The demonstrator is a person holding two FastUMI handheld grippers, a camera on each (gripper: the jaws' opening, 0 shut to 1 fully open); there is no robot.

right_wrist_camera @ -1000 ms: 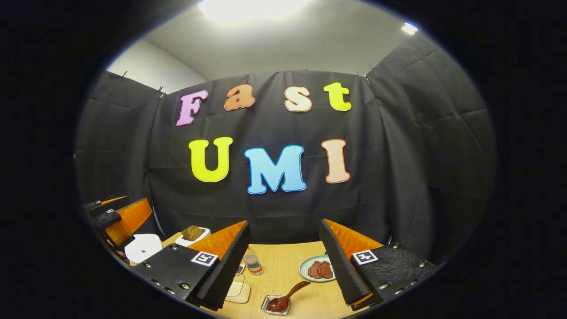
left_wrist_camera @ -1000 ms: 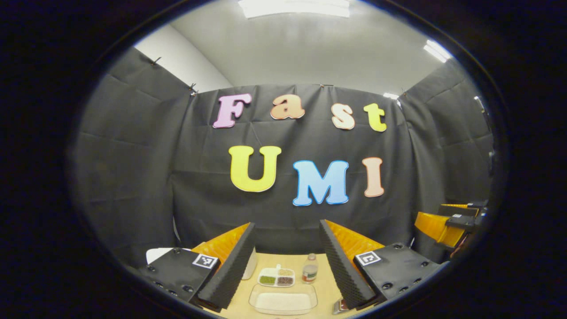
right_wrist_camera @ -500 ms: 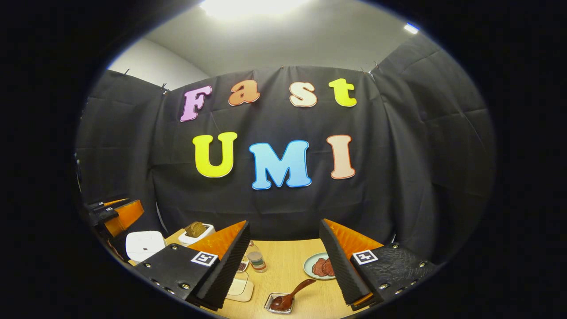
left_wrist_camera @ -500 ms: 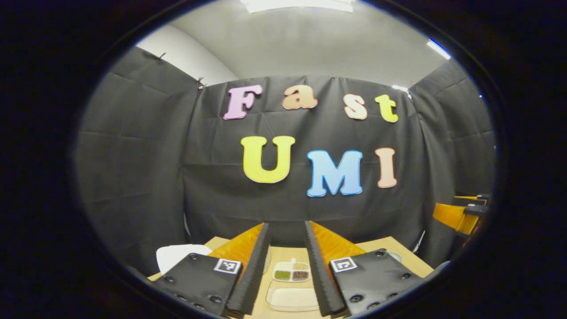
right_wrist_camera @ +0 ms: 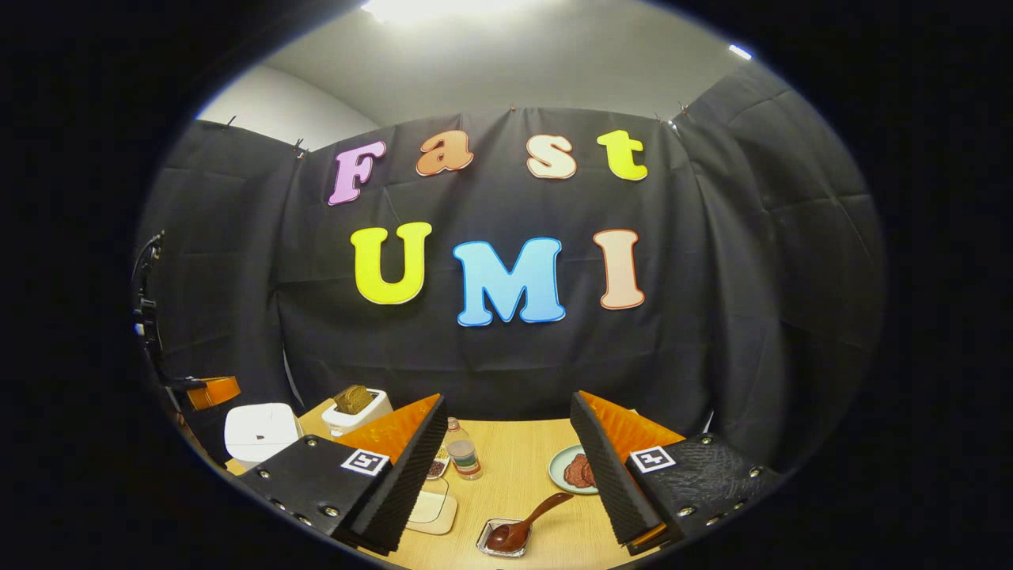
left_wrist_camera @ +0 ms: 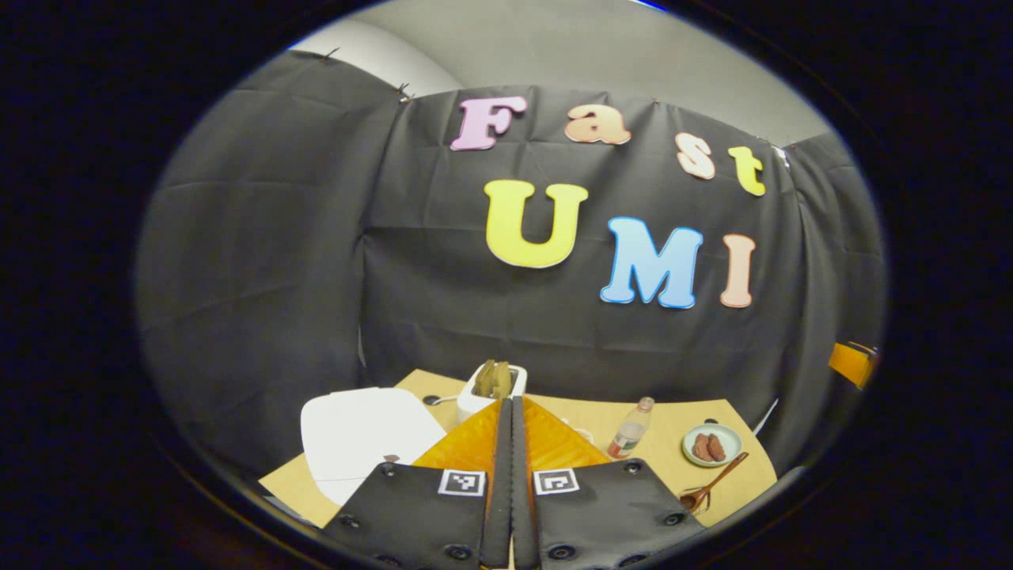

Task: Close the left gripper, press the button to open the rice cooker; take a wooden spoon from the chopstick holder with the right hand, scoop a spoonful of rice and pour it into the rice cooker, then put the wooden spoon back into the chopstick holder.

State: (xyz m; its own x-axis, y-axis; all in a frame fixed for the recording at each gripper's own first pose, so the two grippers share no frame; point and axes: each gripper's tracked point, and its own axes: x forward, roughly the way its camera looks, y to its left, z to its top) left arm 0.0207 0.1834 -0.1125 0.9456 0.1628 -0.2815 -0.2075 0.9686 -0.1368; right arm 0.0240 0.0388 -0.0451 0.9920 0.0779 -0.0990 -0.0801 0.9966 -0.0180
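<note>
Above the table (left_wrist_camera: 673, 423), left gripper (left_wrist_camera: 511, 412) apparently closed, empty.

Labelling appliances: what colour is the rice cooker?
White; the rice cooker shows best in the left gripper view.

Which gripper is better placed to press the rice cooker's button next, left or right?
Left. The left gripper is shut, fingers together, with the white rice cooker close beside it. The right gripper is open, aimed at the wooden spoon, the cooker far off to its left.
</note>
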